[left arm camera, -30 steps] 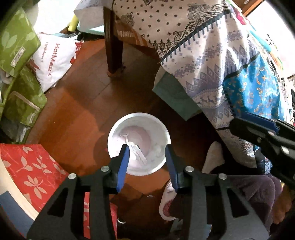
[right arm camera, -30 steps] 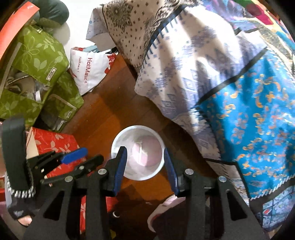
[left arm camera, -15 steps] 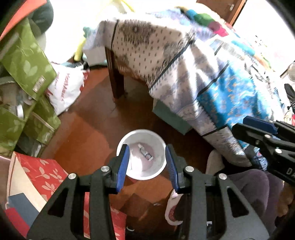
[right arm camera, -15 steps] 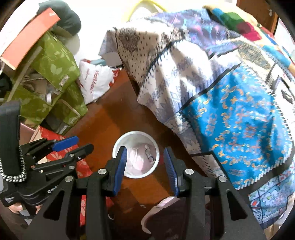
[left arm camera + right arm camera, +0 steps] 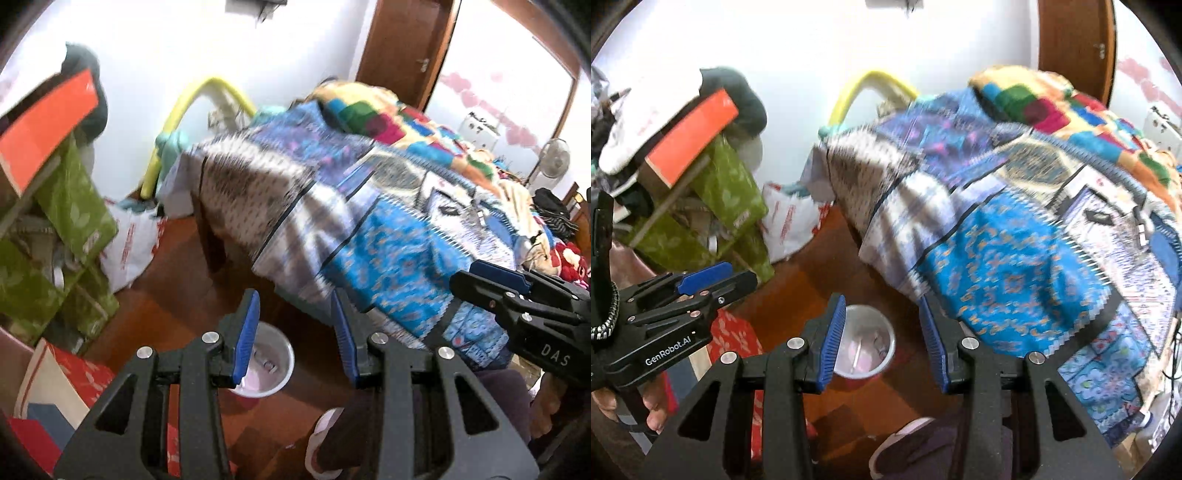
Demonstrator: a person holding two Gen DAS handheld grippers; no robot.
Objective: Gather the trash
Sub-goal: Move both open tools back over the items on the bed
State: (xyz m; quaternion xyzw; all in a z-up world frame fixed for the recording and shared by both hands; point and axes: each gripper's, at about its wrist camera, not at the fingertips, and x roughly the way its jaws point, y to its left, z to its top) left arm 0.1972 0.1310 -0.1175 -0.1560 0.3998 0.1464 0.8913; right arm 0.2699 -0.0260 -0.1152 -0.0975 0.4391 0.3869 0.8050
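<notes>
A small round trash bin with a white liner stands on the wooden floor; small pieces of trash lie inside it. It also shows in the right wrist view. My left gripper is open and empty, high above the bin. My right gripper is open and empty, also well above the bin. The right gripper shows at the right edge of the left wrist view; the left gripper shows at the left of the right wrist view.
A bed with a patterned blue and white blanket fills the right side. Green bags, a white shopping bag and a red floral box crowd the left. A slippered foot is below.
Both grippers have risen and tilted up from the bin. The bin now looks smaller and lower in both views, and the wall, door and bed top have come into sight.
</notes>
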